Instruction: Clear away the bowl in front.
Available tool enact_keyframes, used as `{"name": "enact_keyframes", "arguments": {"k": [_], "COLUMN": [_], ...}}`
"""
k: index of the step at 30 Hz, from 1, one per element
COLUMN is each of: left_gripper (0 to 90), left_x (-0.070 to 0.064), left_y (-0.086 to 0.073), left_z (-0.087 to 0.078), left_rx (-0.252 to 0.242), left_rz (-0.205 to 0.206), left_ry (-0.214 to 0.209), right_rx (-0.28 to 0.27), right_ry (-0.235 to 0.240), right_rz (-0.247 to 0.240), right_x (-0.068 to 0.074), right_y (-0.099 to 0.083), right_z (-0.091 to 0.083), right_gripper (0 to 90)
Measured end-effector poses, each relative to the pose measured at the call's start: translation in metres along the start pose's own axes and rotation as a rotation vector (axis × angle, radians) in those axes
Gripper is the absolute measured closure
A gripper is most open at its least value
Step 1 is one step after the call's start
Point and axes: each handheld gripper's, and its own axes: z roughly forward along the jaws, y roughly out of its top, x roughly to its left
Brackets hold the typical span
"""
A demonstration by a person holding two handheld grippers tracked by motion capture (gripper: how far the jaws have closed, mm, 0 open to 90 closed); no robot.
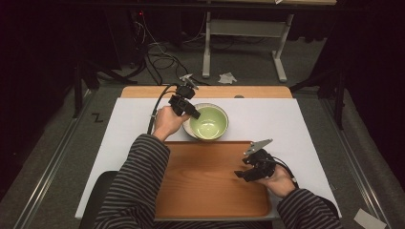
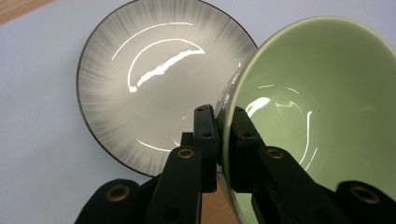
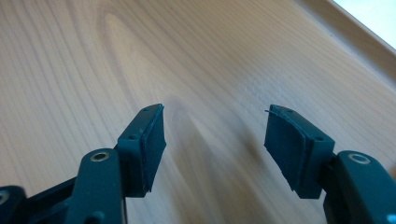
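Your left gripper (image 2: 223,135) has clamped the green bowl's (image 2: 317,107) near rim, tilting it above the grey plate (image 2: 149,84), just beyond the wooden tray (image 1: 210,181). Transfer remains; your right gripper (image 3: 215,140) waits open over the tray.

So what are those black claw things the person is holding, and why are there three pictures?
They are grippers, hand-held pinching tools. One picture looks down from above the table; the other two come from little cameras riding on each gripper. The left gripper is shut on the rim of a green bowl, tilting it above a grey plate on the white table. The right gripper is open, holding nothing, over a wooden tray.
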Motion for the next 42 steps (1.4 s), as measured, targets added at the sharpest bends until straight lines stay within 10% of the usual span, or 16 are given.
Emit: {"name": "enact_keyframes", "arguments": {"k": [42], "left_gripper": [84.0], "left_x": [-0.013], "left_y": [-0.035], "left_z": [-0.045], "left_rx": [0.021], "left_rz": [0.024], "left_ry": [-0.123], "right_rx": [0.001], "right_ry": [0.003], "right_rz": [0.004], "right_x": [0.001], "right_y": [0.000], "right_z": [0.000], "right_gripper": [39.7]}}
